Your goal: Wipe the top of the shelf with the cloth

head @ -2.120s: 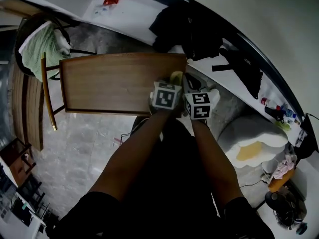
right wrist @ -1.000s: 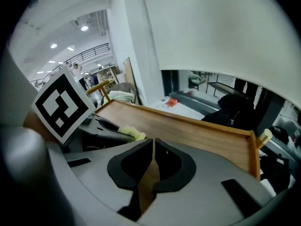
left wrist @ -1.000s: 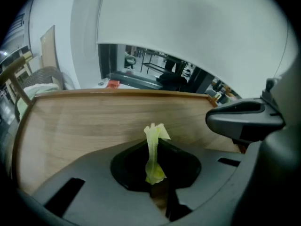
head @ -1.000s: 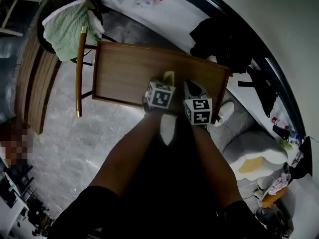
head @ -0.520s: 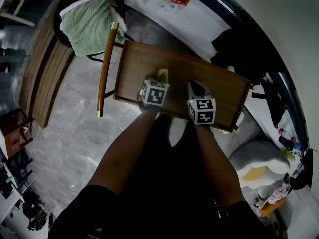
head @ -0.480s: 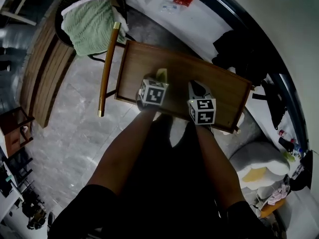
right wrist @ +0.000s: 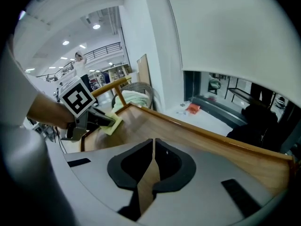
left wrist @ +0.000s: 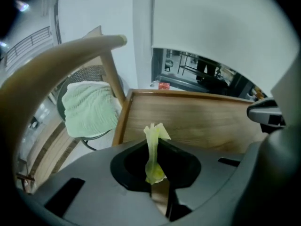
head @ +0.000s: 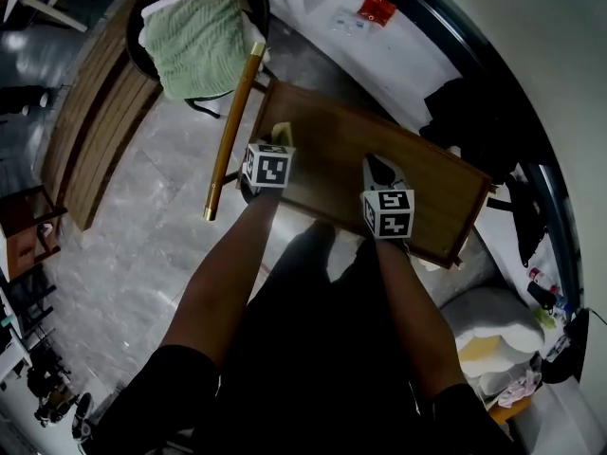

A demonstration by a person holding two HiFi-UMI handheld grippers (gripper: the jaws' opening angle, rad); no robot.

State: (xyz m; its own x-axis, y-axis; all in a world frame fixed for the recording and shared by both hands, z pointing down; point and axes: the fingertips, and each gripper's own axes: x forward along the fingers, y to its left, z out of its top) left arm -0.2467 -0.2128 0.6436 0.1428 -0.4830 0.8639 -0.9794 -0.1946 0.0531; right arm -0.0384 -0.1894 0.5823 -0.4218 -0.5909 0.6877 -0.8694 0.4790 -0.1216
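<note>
The brown wooden shelf top (head: pixel 417 173) lies below me, with a raised rim. My left gripper (head: pixel 276 142) is at its left end, shut on a yellow-green cloth (head: pixel 281 133) that rests on the wood near the left rim. In the left gripper view the cloth (left wrist: pixel 154 142) is pinched upright between the jaws, with the shelf top (left wrist: pixel 207 121) beyond. My right gripper (head: pixel 377 168) hangs over the middle of the shelf, shut and holding nothing. The right gripper view shows its jaws (right wrist: pixel 153 147) pressed together, and the left gripper (right wrist: pixel 87 119) with the cloth (right wrist: pixel 113 124) off to the left.
A chair with a green towel (head: pixel 194 41) stands just left of the shelf, its wooden back rail (head: pixel 234 117) close to the shelf's left end. A white ledge holds a red packet (head: pixel 377 9). Dark clothes (head: pixel 479 112) hang behind. A white cushion (head: pixel 493 316) lies at right.
My left gripper has slid the cloth leftward across the shelf top, from near the middle to the left end. The right gripper has stayed over the shelf's middle.
</note>
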